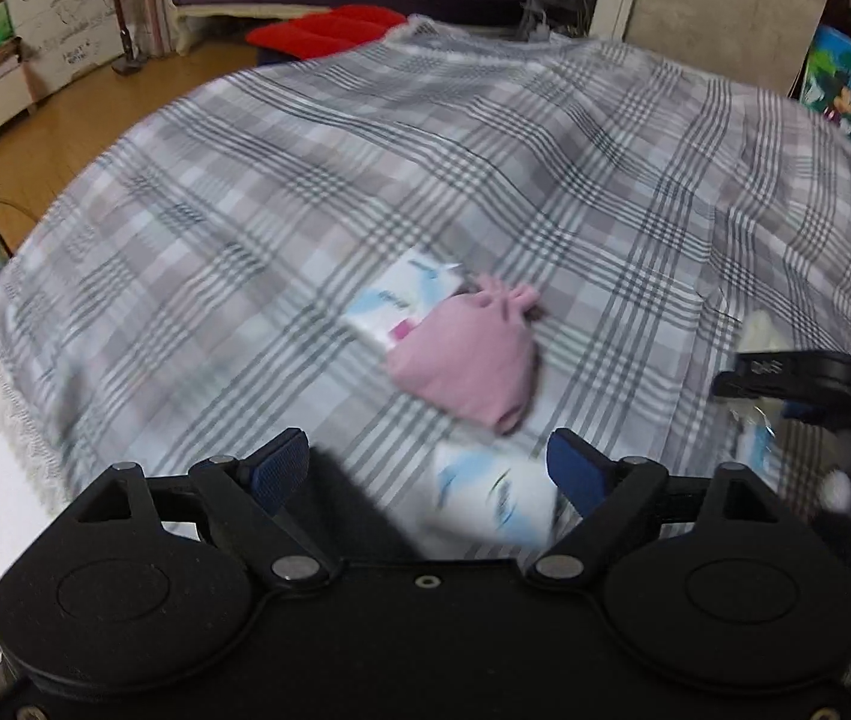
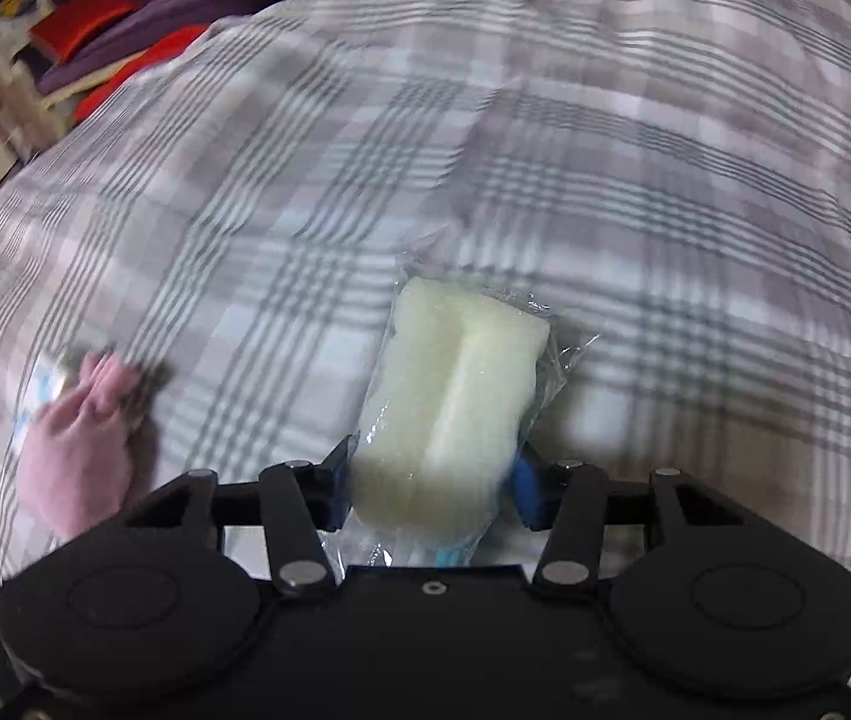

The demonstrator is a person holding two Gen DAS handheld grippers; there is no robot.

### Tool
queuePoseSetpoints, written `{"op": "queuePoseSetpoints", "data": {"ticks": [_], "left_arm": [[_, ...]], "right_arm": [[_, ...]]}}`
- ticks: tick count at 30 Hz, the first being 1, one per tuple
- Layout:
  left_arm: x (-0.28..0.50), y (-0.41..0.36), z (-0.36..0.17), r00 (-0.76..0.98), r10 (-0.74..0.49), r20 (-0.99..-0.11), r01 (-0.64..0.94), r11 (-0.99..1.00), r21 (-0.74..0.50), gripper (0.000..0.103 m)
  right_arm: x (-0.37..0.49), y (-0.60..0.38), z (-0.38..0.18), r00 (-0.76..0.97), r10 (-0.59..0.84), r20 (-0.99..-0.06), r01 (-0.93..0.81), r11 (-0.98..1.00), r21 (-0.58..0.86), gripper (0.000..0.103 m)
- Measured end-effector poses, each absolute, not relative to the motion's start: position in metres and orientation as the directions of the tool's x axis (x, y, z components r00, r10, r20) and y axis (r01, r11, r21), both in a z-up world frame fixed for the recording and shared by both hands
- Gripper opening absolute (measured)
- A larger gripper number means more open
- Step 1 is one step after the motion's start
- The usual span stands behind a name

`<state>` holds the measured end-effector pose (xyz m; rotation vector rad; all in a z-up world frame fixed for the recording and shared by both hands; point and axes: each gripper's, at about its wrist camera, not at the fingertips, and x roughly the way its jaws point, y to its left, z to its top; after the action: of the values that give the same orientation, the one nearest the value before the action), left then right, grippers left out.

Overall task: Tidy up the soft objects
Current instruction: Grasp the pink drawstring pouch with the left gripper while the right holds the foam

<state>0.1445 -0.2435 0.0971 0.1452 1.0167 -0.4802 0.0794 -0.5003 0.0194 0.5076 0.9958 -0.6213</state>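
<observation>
**A:** Right wrist view first: your right tool (image 2: 434, 489) is clamped on the pale sponge in clear wrap (image 2: 461, 372), blue pads (image 2: 530, 495) pressing its near end, with most of the block sticking out beyond them over the plaid bedspread (image 2: 665, 180).

**B:** And my left?

**A:** Your left tool (image 1: 428, 468) stands wide apart with nothing in it. A white-and-blue tissue pack (image 1: 494, 495) lies on the bedspread just below its gap, untouched as far as I can tell. Further toward the middle of the bed, the pink pouch (image 1: 467, 360) rests partly on a second pack (image 1: 398, 300).

**B:** What could go wrong?

**A:** You're gripping slick wrap over squashy foam near one end, so I'd judge the sponge could swing or slide out if you move fast. Both views are blurred, so go gently. The loose bedspread could also snag in your left tool as it closes.
</observation>
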Motion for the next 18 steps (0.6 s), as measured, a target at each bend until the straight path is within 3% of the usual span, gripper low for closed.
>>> {"op": "queuePoseSetpoints", "data": {"ticks": [15, 18], "left_arm": [[0.207, -0.326, 0.026, 0.299, -0.168, -0.939, 0.350, 0.935, -0.056, 0.083], [0.210, -0.336, 0.017, 0.306, -0.131, -0.943, 0.342, 0.940, -0.019, 0.088]], "right_arm": [[0.070, -0.528, 0.021, 0.440, -0.176, -0.881, 0.712, 0.667, 0.222, 0.050], [0.069, -0.526, 0.021, 0.447, -0.169, -0.878, 0.709, 0.666, 0.233, 0.050]]}}
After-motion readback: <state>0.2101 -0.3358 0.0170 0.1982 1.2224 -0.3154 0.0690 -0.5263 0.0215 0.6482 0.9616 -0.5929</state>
